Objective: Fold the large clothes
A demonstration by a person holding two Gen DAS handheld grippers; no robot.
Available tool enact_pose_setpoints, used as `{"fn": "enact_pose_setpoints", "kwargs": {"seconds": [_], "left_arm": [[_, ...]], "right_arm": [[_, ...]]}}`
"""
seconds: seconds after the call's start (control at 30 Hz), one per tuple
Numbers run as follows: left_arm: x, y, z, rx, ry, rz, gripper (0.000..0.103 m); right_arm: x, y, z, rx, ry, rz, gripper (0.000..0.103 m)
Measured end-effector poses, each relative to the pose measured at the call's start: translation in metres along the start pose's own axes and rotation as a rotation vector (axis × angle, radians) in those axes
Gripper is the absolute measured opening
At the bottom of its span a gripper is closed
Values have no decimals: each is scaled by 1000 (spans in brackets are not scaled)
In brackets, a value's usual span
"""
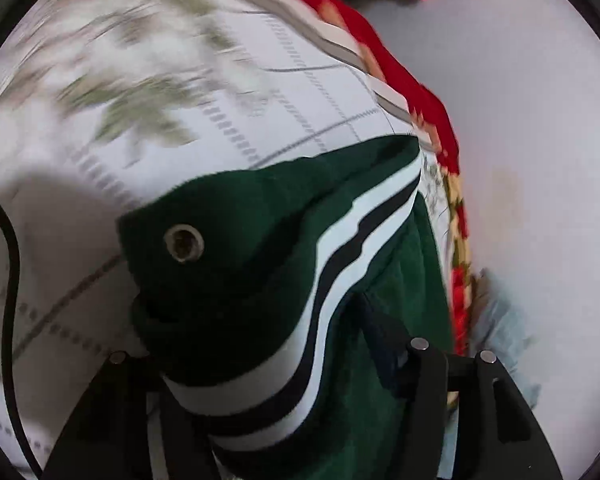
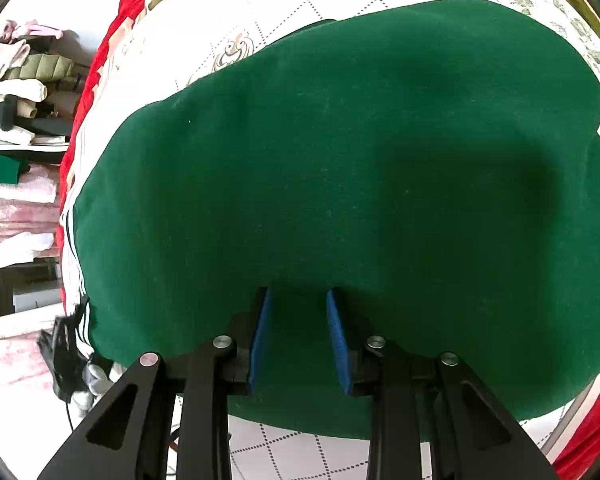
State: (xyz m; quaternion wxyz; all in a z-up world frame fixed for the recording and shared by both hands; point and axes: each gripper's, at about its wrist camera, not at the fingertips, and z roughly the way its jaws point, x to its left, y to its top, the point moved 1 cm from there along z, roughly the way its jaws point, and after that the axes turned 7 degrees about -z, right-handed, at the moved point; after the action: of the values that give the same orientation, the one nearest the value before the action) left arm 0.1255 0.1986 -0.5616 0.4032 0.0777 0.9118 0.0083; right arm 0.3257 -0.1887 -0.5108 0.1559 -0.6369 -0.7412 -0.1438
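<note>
Right gripper (image 2: 300,320): blue pads (image 2: 259,340) pinching a raised fold of the dark green garment (image 2: 340,160) at its near edge. Garment spread across a white quilted bedcover (image 2: 300,452) with dotted diamond lines and a red floral border (image 2: 88,92). Stacked folded clothes (image 2: 16,100) well apart at far left.

Left gripper (image 1: 284,360): fingers (image 1: 424,380) half spread, draped by the garment's striped waistband (image 1: 340,264); cloth between them, but whether pinched cannot be told. Metal eyelet (image 1: 184,243) on the green hem. Black cable (image 1: 8,280) at left.
</note>
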Motion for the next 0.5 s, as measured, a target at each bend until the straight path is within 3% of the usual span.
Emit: {"fn": "enact_pose_setpoints", "kwargs": {"seconds": [0.07, 0.1, 0.13, 0.17, 0.37, 0.5], "left_arm": [[-12, 3, 5, -16, 28, 39, 53], [-20, 4, 8, -28, 57, 67, 46], [-30, 5, 9, -40, 80, 96, 28], [-38, 6, 8, -47, 98, 121, 20], [-93, 22, -28, -128, 117, 275, 18], [-95, 39, -62, -164, 83, 309, 18]], "right_arm": [[1, 3, 3, 2, 8, 0, 31], [1, 4, 4, 3, 12, 1, 31], [2, 6, 5, 3, 18, 2, 31], [2, 8, 6, 2, 22, 4, 32], [13, 20, 3, -12, 108, 18, 31], [22, 19, -14, -50, 145, 9, 31]]}}
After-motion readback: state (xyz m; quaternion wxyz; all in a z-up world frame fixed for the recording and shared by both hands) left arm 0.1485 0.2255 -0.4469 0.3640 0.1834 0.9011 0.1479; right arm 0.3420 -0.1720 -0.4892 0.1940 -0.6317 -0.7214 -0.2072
